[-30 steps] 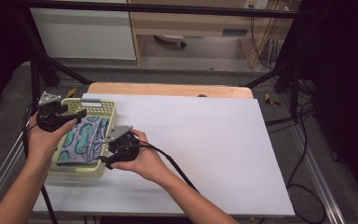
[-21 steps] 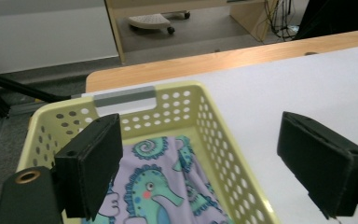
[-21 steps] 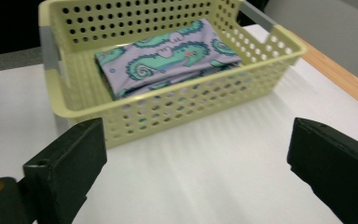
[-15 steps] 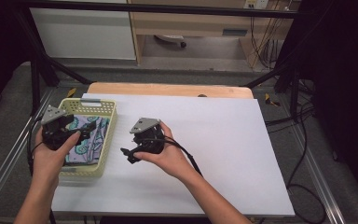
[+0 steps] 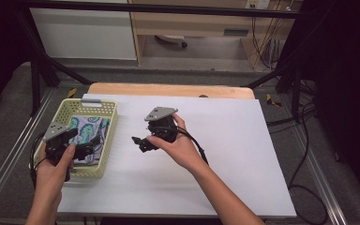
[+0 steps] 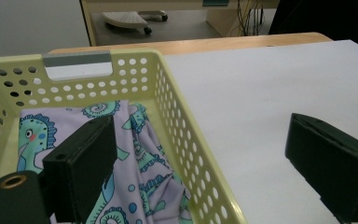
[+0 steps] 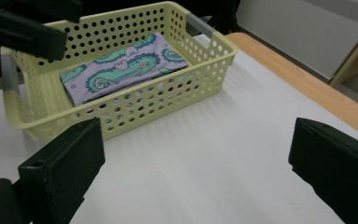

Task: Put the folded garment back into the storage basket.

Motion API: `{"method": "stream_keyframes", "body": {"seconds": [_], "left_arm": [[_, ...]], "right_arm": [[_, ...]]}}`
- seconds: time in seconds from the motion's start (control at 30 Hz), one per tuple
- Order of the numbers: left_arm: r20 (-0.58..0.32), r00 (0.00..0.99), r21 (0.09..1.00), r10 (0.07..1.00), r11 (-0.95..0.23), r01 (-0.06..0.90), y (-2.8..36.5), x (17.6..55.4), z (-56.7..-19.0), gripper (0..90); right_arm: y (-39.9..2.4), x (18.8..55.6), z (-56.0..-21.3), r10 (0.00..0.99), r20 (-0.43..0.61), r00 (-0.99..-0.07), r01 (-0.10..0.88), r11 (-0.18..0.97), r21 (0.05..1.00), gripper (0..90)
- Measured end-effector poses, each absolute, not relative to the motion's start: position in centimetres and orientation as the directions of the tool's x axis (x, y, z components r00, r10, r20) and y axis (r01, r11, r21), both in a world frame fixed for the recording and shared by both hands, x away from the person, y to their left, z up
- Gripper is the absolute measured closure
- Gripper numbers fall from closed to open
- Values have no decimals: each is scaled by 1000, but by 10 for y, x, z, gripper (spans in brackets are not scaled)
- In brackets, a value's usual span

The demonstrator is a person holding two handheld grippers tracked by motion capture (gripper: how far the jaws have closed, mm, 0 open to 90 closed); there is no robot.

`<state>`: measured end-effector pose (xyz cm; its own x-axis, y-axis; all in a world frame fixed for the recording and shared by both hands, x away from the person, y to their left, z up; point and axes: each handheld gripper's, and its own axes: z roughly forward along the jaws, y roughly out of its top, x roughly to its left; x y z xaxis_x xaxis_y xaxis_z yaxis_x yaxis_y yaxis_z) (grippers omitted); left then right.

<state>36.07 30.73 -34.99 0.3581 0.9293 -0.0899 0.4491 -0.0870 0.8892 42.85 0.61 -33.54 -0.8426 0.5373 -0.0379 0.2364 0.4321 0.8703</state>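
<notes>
A yellow perforated basket (image 5: pixel 93 101) stands at the table's left with a folded lilac cloth (image 5: pixel 88 129) printed with teal seahorses lying flat inside it. My left gripper (image 5: pixel 90 145) hovers over the basket's near right corner. Its jaws have just been opening, and in the left gripper view (image 6: pixel 200 140) they stand wide apart, one above the cloth (image 6: pixel 144 154), one above the table, pressing nothing. My right gripper (image 5: pixel 140 144) is held above the white table right of the basket. Its jaws have just been opening too and are empty (image 7: pixel 196 140), facing the basket (image 7: pixel 177 88) and cloth (image 7: pixel 121 65).
The white table top (image 5: pixel 225 140) stretches to the right of the basket. A wooden edge (image 5: pixel 168 89) runs along its far side. Metal frame rails flank the table, and cables (image 5: pixel 304 140) lie on the floor at the right.
Both grippers were at the cloth over the basket. The right one has lifted and moved right, off the basket. The left one has drawn back toward the basket's near end. The cloth stays in the basket.
</notes>
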Motion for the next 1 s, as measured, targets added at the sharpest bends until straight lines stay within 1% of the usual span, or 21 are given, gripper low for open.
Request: {"method": "stream_keyframes", "body": {"seconds": [0.23, 0.43, 0.67, 0.77, 0.8, 0.93, 1.0], "left_arm": [[-46, 390, 886, 920, -143, 441, 294, 349, -359, 71], [-26, 397, 894, 917, -157, 419, 285, 344, -363, 69], [-28, 390, 907, 920, -140, 397, 285, 341, -366, 68], [-62, 395, 914, 917, -106, 390, 288, 341, -364, 68], [-61, 393, 915, 918, -106, 389, 288, 341, -364, 68], [-61, 412, 907, 909, -122, 404, 287, 341, -367, 61], [-81, 419, 902, 905, -112, 417, 288, 340, -369, 64]], "right_arm": [[-5, 437, -327, 575, -51, -817, 237, 415, 878, 42], [-15, 441, -325, 605, -65, -794, 243, 412, 878, 44], [-30, 442, -326, 618, -71, -783, 253, 421, 871, 38], [-35, 443, -326, 619, -77, -781, 257, 432, 864, 36], [-37, 443, -325, 620, -78, -780, 256, 431, 865, 36], [-44, 444, -323, 628, -66, -776, 262, 416, 871, 31], [-48, 446, -322, 632, -56, -773, 265, 402, 876, 30]]}}
